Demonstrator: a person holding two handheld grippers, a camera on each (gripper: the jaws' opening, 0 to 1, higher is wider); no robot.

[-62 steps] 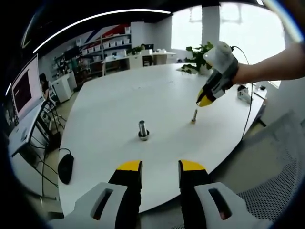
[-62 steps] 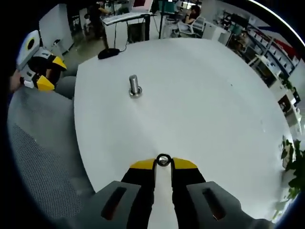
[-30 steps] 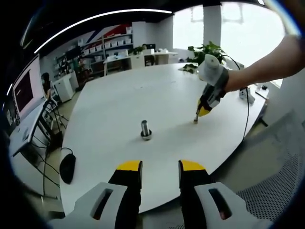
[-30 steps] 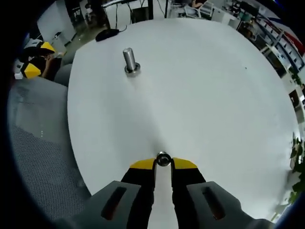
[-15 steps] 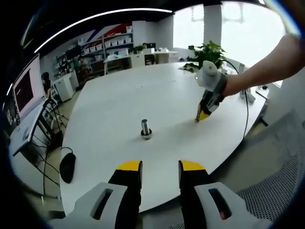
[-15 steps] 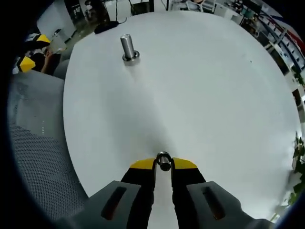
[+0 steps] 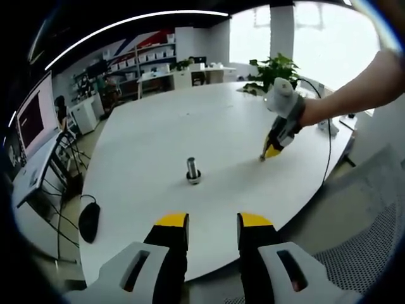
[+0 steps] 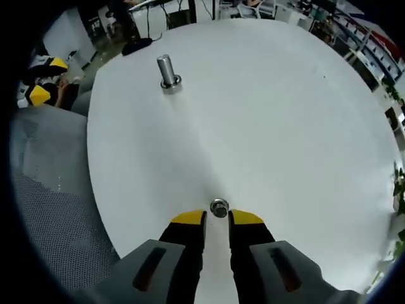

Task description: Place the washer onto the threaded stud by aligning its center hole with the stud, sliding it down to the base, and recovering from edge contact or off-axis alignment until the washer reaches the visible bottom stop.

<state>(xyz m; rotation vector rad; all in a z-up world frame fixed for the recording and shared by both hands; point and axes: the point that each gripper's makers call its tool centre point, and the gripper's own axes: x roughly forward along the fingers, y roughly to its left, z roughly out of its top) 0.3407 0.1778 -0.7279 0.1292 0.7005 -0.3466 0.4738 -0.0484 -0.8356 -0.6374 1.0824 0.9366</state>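
A tall silver threaded stud stands upright on the round white table; it also shows far ahead in the right gripper view. A small silver stud with a round ring at its top stands just beyond my right gripper, whose yellow-tipped jaws are a narrow gap apart with nothing between them. I cannot tell the washer from the stud. In the left gripper view the right gripper points down at that small stud. My left gripper hangs open off the table's near edge, empty.
A black mouse lies at the table's left edge. A grey mesh chair stands by the table, with the left gripper over it. A plant and a cable are at the far right. Shelves and desks line the room.
The right gripper has drawn back a little: the small silver piece that sat between its tips now stands just ahead of them. The left gripper has held still.
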